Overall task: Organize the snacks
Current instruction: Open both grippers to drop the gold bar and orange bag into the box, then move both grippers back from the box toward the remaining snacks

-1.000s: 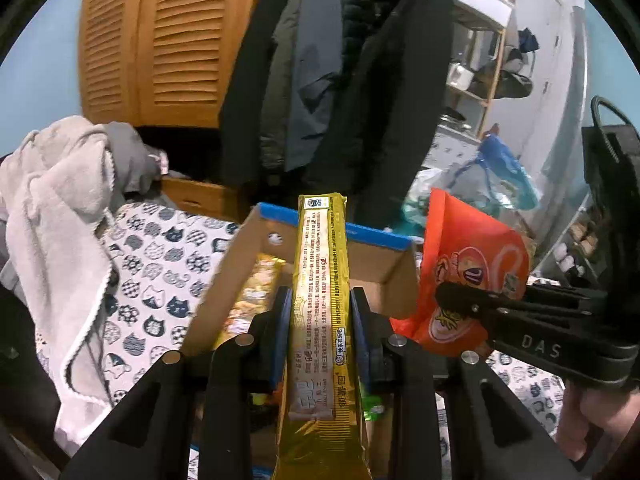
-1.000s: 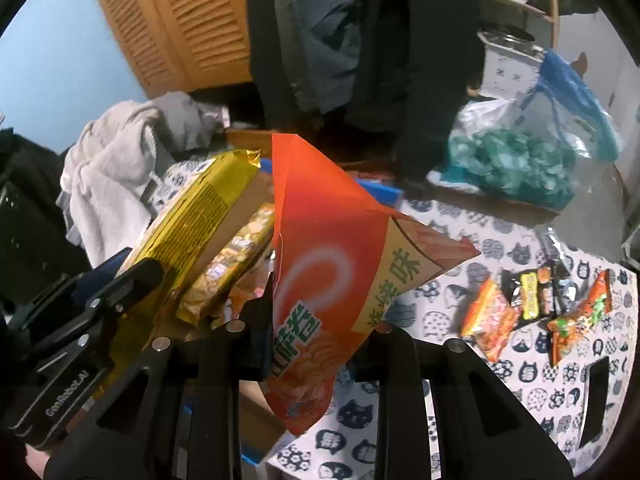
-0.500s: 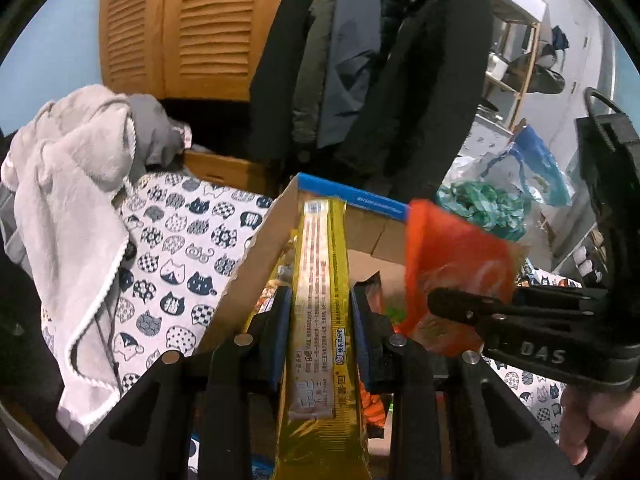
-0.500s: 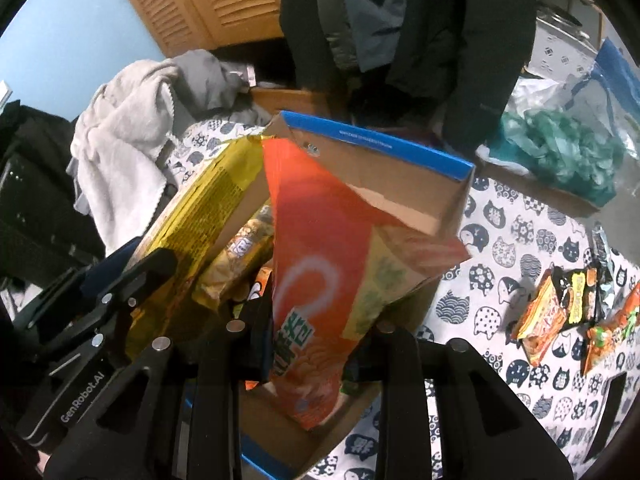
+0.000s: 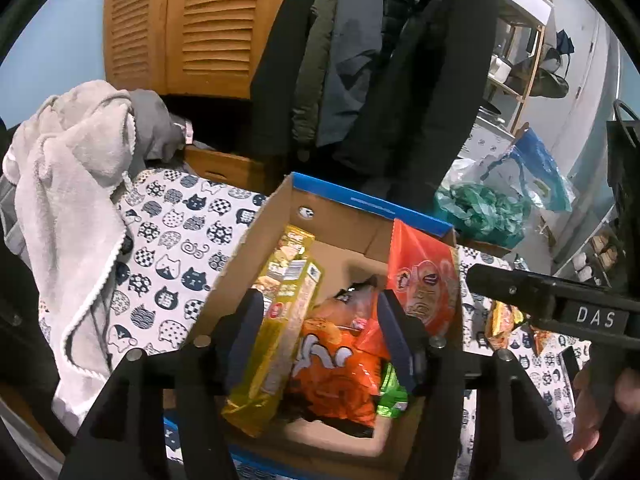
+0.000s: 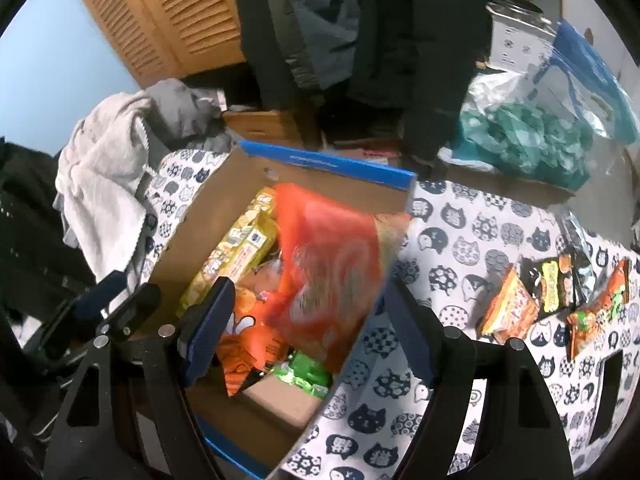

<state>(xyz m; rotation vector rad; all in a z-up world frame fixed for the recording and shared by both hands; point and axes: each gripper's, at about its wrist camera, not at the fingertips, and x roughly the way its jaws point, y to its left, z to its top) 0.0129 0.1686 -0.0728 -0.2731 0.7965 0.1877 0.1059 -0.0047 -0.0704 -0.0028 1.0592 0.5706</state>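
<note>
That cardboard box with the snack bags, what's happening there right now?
A person is dropping snacks into the cardboard box. The left tool is opening over the yellow pack, which now leans inside the box. The right tool is opening too, and the orange bag is blurred, slipping into the box. More snack packets wait on the cat-print cloth.

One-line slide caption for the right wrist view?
Right gripper opening above the box, orange bag dropping in; more snacks wait on the cloth.
</note>
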